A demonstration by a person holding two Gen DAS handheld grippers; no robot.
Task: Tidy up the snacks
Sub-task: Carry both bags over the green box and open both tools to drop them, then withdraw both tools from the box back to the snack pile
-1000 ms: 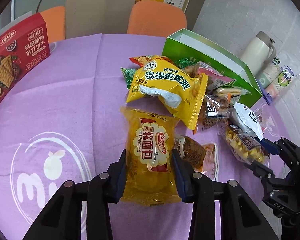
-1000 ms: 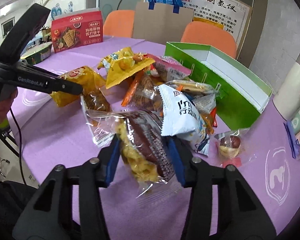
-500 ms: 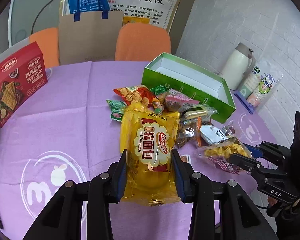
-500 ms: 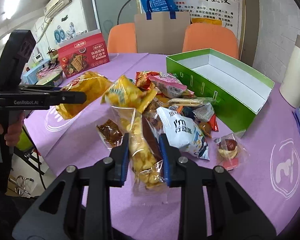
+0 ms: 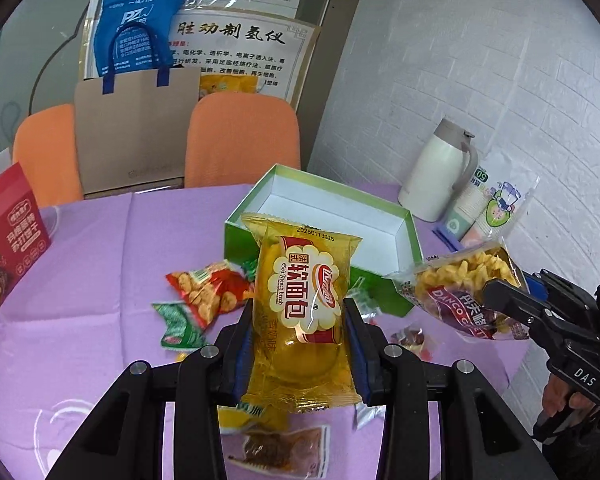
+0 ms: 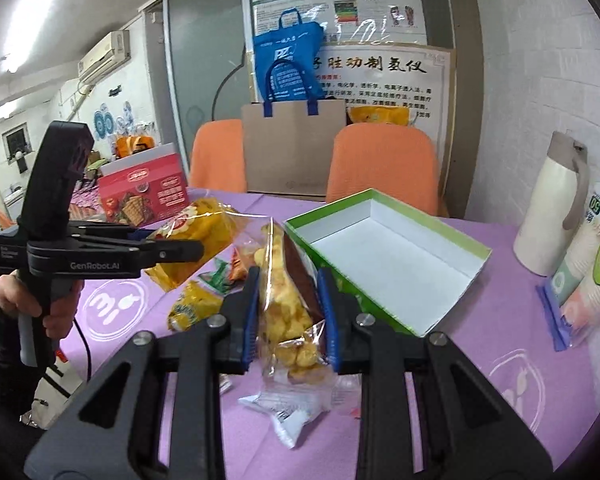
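My left gripper [image 5: 298, 340] is shut on a yellow soft-bread packet [image 5: 304, 312], held upright in the air above the purple table. A clear bag of yellow crisps with a dark red label [image 6: 288, 300] is pinched in my right gripper [image 6: 288, 312], also lifted off the table. The same crisps bag [image 5: 460, 288] shows at the right of the left wrist view. The open green box with a white inside [image 5: 332, 216] [image 6: 388, 256] lies just behind both packets. Loose snacks [image 5: 208, 292] remain on the cloth beside it.
A red cracker box [image 5: 4, 240] stands at the table's left edge. A cream thermos [image 5: 440, 172] and a pack of paper cups [image 5: 492, 212] stand at the far right. Two orange chairs [image 5: 240, 136] and a cardboard bag [image 5: 136, 128] are behind the table.
Both grippers have risen off the table with their packets. The right gripper closed tighter on the crisps bag. The snack pile has dropped low in both views and the green box is nearer centre.
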